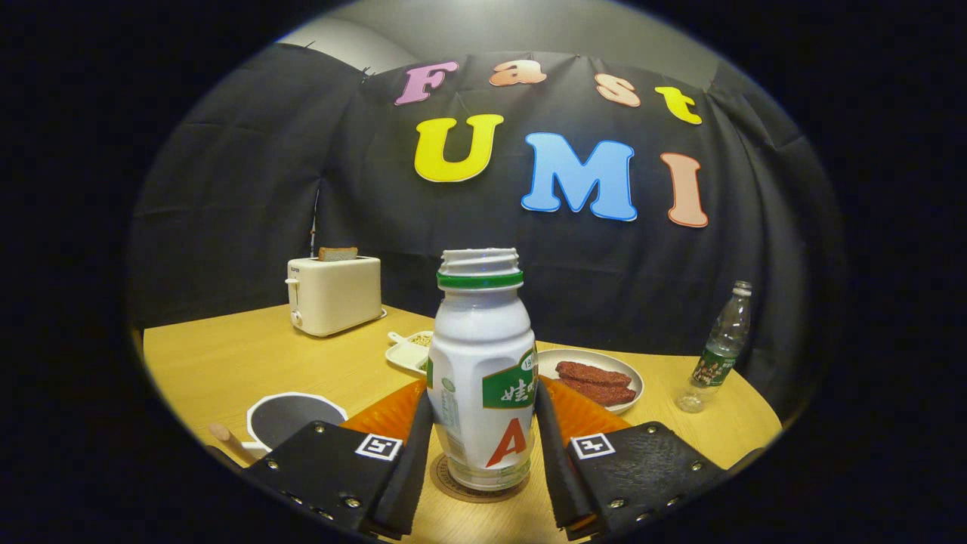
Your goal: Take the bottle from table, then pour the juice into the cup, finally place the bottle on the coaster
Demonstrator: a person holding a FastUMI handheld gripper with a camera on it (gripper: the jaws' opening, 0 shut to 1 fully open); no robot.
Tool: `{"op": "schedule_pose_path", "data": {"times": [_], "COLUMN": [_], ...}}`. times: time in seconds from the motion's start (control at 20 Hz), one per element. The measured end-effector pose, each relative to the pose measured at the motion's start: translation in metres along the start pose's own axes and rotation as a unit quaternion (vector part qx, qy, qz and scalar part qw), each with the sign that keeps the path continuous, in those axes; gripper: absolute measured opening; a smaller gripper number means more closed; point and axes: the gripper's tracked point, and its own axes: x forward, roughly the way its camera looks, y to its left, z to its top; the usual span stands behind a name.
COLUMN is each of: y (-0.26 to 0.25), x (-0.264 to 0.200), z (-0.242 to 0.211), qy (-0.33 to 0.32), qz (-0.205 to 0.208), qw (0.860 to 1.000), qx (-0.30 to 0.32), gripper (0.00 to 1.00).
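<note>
I see my gripper [483, 446] closest to me, with the white bottle [481, 378] standing up between its two fingers [408, 461]. Both fingers seem to touch the bottle's sides, one at 9 o'clock and one at 3 o'clock of it, so the jaws look closed on the bottle. The bottle has no cap on. Its bottom sits on a round coaster [453, 487] on the yellow wood table [227, 355]. At about 9 o'clock from the bottle, just past one finger, I see a white cup [291, 419]; I cannot tell what is in it. An orange mat [393, 412] lies behind the bottle. Farther away, at 2 o'clock, a plate [597, 363] holds brown food. At 11 o'clock there is a small white tray [408, 351], then a toaster [335, 293] with bread in it. Far off at 3 o'clock stands a clear bottle [721, 344].
</note>
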Motion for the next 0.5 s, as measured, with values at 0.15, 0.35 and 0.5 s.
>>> {"op": "schedule_pose_path", "data": {"times": [0.15, 0.35, 0.5], "y": [0.000, -0.003, -0.005], "x": [0.007, 0.012, 0.010], "z": [-0.008, -0.018, -0.022], "qy": [0.008, 0.017, 0.010], "qz": [-0.001, 0.001, -0.002], "qw": [1.000, 0.999, 0.999], "qx": [0.010, 0.036, 0.051], "gripper": [0.67, 0.67, 0.67]}}
